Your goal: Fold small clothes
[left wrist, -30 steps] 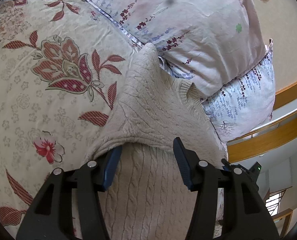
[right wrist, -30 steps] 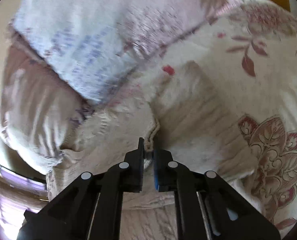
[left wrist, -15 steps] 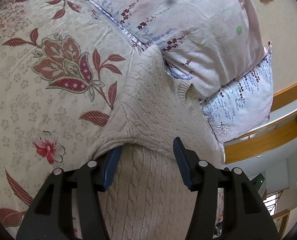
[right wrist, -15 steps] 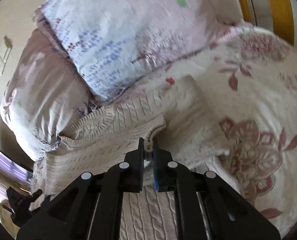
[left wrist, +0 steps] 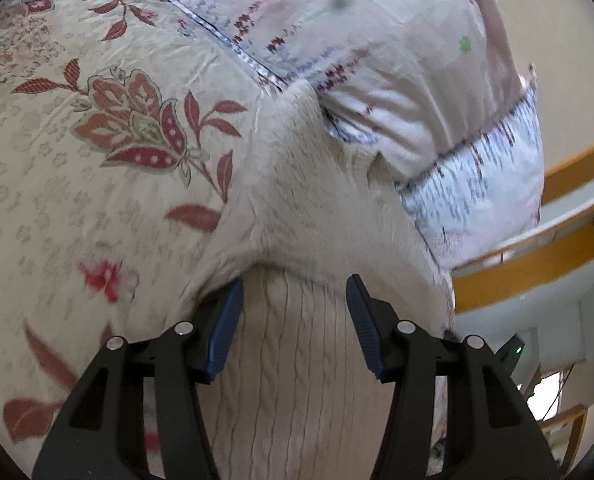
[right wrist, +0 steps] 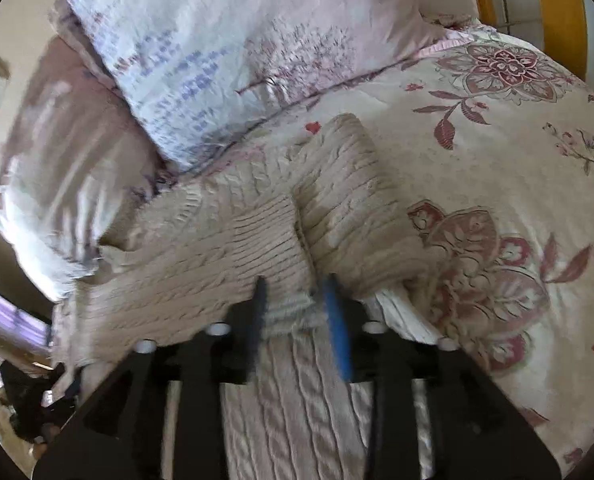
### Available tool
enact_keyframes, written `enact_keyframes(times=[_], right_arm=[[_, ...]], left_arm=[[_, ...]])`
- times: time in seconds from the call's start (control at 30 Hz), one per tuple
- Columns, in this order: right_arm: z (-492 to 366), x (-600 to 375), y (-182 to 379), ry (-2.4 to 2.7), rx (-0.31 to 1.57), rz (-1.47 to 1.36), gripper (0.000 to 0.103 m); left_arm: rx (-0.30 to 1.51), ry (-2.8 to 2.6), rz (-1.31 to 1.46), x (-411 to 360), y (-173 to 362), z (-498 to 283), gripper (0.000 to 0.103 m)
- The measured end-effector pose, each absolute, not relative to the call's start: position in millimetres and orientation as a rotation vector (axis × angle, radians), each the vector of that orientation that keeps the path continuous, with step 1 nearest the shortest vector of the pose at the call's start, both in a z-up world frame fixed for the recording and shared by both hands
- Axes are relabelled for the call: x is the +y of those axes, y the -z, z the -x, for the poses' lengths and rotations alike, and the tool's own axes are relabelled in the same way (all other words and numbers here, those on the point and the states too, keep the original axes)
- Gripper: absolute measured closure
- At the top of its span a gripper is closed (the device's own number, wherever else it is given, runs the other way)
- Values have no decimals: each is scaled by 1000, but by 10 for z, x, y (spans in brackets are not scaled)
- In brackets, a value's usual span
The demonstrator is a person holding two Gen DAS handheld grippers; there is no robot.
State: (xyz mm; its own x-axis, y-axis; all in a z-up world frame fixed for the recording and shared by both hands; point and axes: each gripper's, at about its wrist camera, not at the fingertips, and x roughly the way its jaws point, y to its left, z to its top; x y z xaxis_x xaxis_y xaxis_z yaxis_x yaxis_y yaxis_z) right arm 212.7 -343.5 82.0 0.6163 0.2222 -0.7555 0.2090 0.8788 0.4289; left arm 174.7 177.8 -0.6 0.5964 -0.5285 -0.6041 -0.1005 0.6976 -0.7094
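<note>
A cream cable-knit sweater (left wrist: 309, 208) lies on the floral bedspread (left wrist: 57, 184), its top against the pillows. My left gripper (left wrist: 295, 312) is open and empty, low over the sweater's body with a folded edge just ahead of the fingertips. In the right wrist view the sweater (right wrist: 225, 248) has one sleeve (right wrist: 353, 200) folded across it. My right gripper (right wrist: 297, 304) has its jaws apart, straddling a ribbed cuff (right wrist: 293, 312) that lies on the sweater's body. The frame is blurred there.
Two flowered pillows (left wrist: 377, 40) lie at the head of the bed, also in the right wrist view (right wrist: 233, 48). A wooden bed frame (left wrist: 537, 256) runs along the right. The bedspread (right wrist: 497, 160) stretches out to the right of the sweater.
My right gripper was shut on the sleeve cuff, carried it across the sweater, and has now opened, leaving the cuff on the body. My left gripper shifted only slightly.
</note>
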Motion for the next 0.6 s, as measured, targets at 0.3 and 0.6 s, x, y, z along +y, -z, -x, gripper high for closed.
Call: enact_keyframes(times=[0.3,0.6], right_arm=[[-1470,-3831,-911,-123,954,-523,45],[-883,-4068,-686,-171,1008,-625,50]], left_arm=[[924,326,581,1875,-131,-1164,46],[936,361,534,1852,-80,-686,48]])
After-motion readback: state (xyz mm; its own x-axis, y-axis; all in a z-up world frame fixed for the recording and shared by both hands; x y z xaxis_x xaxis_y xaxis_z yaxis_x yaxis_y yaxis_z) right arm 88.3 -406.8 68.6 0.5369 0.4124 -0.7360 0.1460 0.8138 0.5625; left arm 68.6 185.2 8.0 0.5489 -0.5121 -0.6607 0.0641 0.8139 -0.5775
